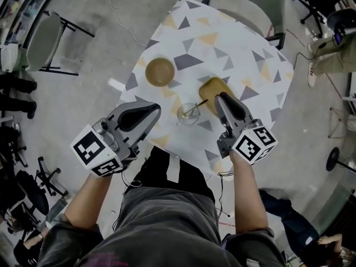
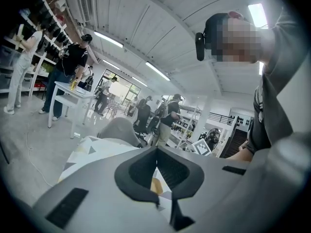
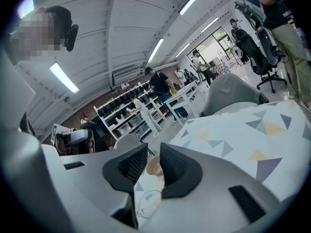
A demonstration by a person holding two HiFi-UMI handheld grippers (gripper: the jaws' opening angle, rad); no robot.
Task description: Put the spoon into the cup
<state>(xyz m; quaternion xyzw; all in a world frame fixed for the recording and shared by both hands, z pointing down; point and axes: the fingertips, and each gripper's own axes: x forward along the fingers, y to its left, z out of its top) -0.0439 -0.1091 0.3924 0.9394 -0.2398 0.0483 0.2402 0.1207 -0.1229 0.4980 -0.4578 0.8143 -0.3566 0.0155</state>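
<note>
A clear glass cup [image 1: 188, 114] stands near the front edge of the table, and the spoon [image 1: 198, 106] rests inside it with its handle leaning out toward the right. My right gripper [image 1: 220, 97] hovers just right of the cup, over a tan dish [image 1: 211, 85]. Its jaws are a narrow gap apart and hold nothing. The right gripper view shows the cup [image 3: 150, 204] low between the jaws of that gripper [image 3: 153, 149]. My left gripper [image 1: 157, 111] hangs at the table's front left, a little left of the cup. Its tips meet [image 2: 156, 152] and it is empty.
A brown bowl [image 1: 160, 71] sits on the triangle-patterned tablecloth [image 1: 222, 43] behind and left of the cup. A grey chair [image 1: 247, 7] stands at the far side and another chair [image 1: 44, 40] at the left. People and shelves fill the room around.
</note>
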